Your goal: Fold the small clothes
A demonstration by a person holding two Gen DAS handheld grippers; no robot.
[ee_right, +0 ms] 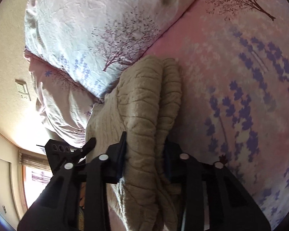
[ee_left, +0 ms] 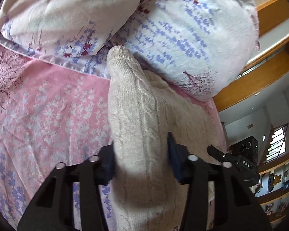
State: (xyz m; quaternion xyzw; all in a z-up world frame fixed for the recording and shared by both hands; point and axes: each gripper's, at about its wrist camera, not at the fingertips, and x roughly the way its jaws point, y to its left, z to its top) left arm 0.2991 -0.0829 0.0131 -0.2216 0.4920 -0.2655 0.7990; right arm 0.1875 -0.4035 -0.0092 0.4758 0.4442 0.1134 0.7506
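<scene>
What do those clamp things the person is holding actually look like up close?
Both are matte black plastic. The left gripper and right gripper each have two slotted, angular linkage bars per side, joined by round silver pins, ending in jaws with dark blue pads. In the left wrist view, the other tool's body shows white "DAS" lettering. No cables or sleeves show.

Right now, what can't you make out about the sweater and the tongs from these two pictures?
- Sweater overall shape: left wrist view, lower part cut off by the frame edge and the left tongs.
- Right tongs fingertips: right wrist view, buried in bunched knit.
- Fold progress: neither view shows the whole garment.
- Shelf items: too small.
</scene>
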